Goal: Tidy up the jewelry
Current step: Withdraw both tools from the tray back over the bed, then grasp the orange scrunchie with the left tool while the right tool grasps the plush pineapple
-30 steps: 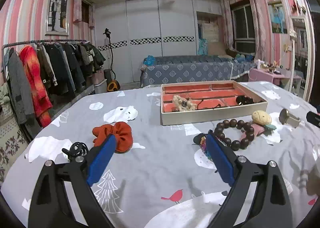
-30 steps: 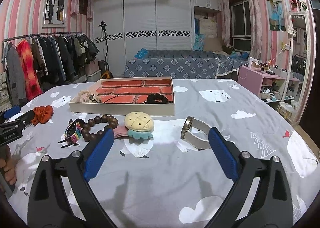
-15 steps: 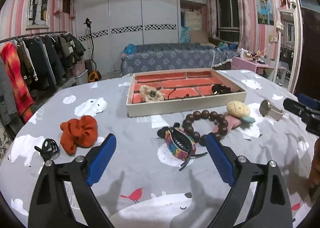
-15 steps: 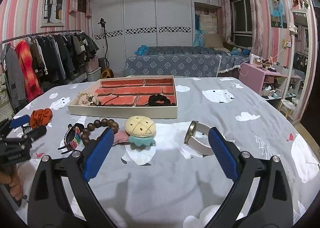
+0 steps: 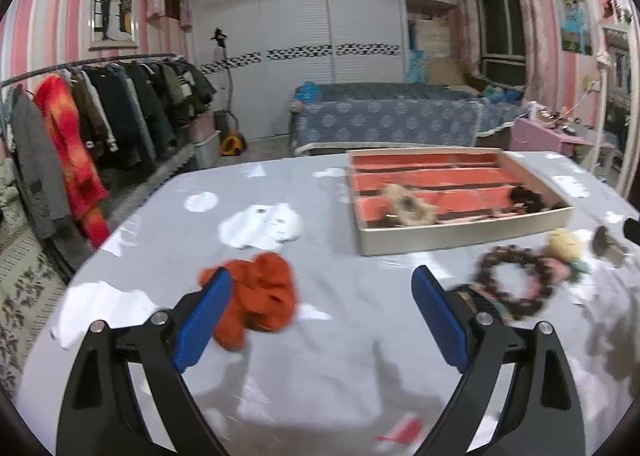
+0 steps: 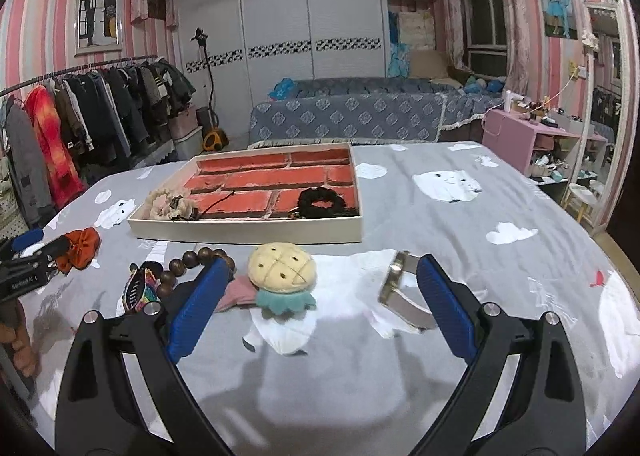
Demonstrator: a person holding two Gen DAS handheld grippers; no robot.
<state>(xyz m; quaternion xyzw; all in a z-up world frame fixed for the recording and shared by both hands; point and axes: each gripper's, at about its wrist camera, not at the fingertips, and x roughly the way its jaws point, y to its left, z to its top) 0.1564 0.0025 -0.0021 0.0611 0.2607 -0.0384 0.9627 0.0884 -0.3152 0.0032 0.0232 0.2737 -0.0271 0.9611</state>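
Lying with its long side toward both cameras, the shallow cream jewelry tray with brick-red lining (image 6: 248, 234) rests on the grey tablecloth (image 6: 420, 224) — left gripper (image 5: 320, 308) and right gripper (image 6: 320, 296) both gape empty, an orange fabric scrunchie (image 5: 260, 296) near the left one

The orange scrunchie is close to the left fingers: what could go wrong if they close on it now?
The orange scrunchie lies beside one left finger, not between both, so they may close on nothing or pinch the tablecloth. The left wrist view is blurred, so aim may be off.
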